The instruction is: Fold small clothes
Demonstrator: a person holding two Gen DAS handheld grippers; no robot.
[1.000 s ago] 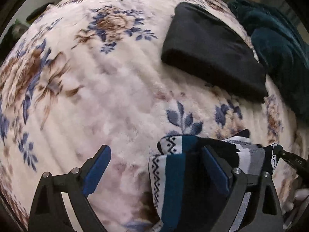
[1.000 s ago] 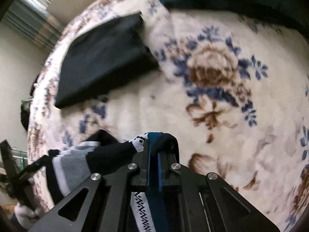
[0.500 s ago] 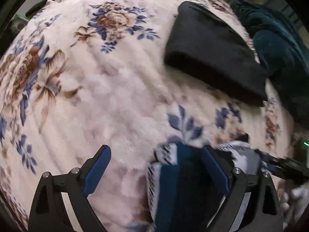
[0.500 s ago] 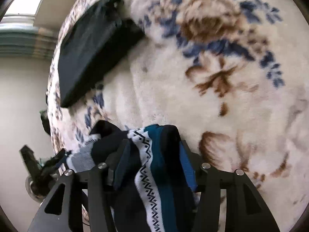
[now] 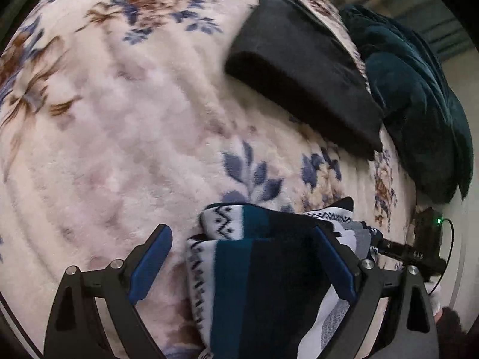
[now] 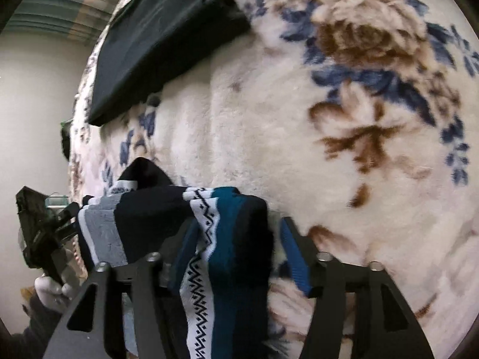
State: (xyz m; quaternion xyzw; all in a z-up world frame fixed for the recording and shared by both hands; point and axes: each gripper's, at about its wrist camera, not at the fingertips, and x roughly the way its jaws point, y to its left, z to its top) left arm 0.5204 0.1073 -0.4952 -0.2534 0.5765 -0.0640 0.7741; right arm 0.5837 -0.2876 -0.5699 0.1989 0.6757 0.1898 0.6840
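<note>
Striped knit garment [image 6: 215, 248] lies bunched on the floral fleece blanket [image 6: 299, 125] at six o'clock in both wrist views, between the spread fingers of the right gripper [image 6: 236, 257], whose jaws have just been opening, and the left gripper [image 5: 248, 257], also apart, neither pressing it. Its long axis appears to run from nine to three o'clock in the right view, its black tip toward ten. With nothing pinning it, the loose fold could spring open or snag a withdrawing finger; a folded black garment [image 5: 302, 83] lies farther off at one o'clock.
</note>
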